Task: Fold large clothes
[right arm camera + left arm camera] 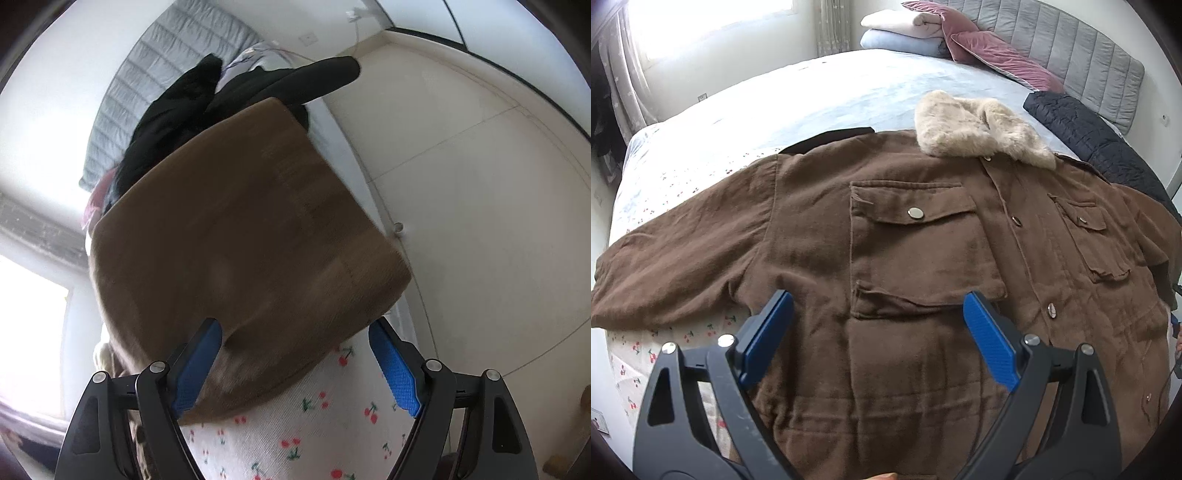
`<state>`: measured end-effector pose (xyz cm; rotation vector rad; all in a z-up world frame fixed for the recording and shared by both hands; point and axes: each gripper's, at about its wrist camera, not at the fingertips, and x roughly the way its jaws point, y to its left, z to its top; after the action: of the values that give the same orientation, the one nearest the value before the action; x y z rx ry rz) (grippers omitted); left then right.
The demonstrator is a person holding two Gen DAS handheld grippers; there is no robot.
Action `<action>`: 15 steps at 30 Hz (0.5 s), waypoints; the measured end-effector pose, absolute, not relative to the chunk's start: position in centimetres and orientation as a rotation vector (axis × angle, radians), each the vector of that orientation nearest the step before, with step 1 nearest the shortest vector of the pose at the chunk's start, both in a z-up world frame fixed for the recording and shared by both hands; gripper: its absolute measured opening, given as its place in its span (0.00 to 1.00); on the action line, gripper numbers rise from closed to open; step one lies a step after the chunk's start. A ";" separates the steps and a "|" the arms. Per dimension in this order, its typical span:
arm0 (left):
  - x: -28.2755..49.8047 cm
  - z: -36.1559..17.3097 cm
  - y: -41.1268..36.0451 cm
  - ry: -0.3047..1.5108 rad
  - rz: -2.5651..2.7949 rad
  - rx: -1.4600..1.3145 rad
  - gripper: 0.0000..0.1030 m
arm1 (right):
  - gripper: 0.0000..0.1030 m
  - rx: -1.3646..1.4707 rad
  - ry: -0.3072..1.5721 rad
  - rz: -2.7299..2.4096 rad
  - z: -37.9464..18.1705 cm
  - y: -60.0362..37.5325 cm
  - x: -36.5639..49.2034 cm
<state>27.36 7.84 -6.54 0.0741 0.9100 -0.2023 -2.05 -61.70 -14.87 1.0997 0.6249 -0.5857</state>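
In the left wrist view, a large brown cloth jacket (886, 258) with a beige fur collar (979, 127) lies spread front-up across a bed covered by a white sheet printed with small red cherries (676, 184). Its body fills the space ahead of and beneath the left gripper (879, 310), one sleeve reaching out to the left, and a flapped chest pocket with a metal snap (915, 212) sits just beyond the fingertips. The blue-padded fingers (988, 339) stand wide apart above the cloth, holding nothing; whether they touch the fabric cannot be told. Beyond the collar lie a dark quilted garment (1089, 136), mauve velvet pillows (990, 51) and folded pale blankets (905, 33) against a grey padded headboard (1071, 48). No writing or label is legible. In the right wrist view, the jacket's brown sleeve (240, 240) lies directly ahead of the right gripper (295, 334), its near edge reaching down between the fingers and lying against the left blue pad (195, 365). These fingers are also spread wide and clasp nothing. The cherry sheet shows below, with black clothing (177, 110) past the sleeve and a pale tiled floor (480, 166) to the right. No readable text here either.
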 end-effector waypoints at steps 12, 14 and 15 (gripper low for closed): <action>27.5 -5.6 6.2 0.914 -0.203 0.091 0.91 | 0.13 1.191 0.517 -0.647 -14.1 -63.2 -2.1; 27.8 -5.4 5.5 0.911 -0.189 0.096 0.91 | 0.10 1.172 0.473 -0.637 -12.7 -63.1 -2.5; 28.0 -5.3 5.1 0.909 -0.183 0.093 0.91 | 0.09 1.155 0.458 -0.631 -12.0 -62.9 -2.8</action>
<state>27.99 5.14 -5.25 0.0927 0.9086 -0.1830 -2.82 -62.94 -11.99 1.1552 0.4581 -0.6314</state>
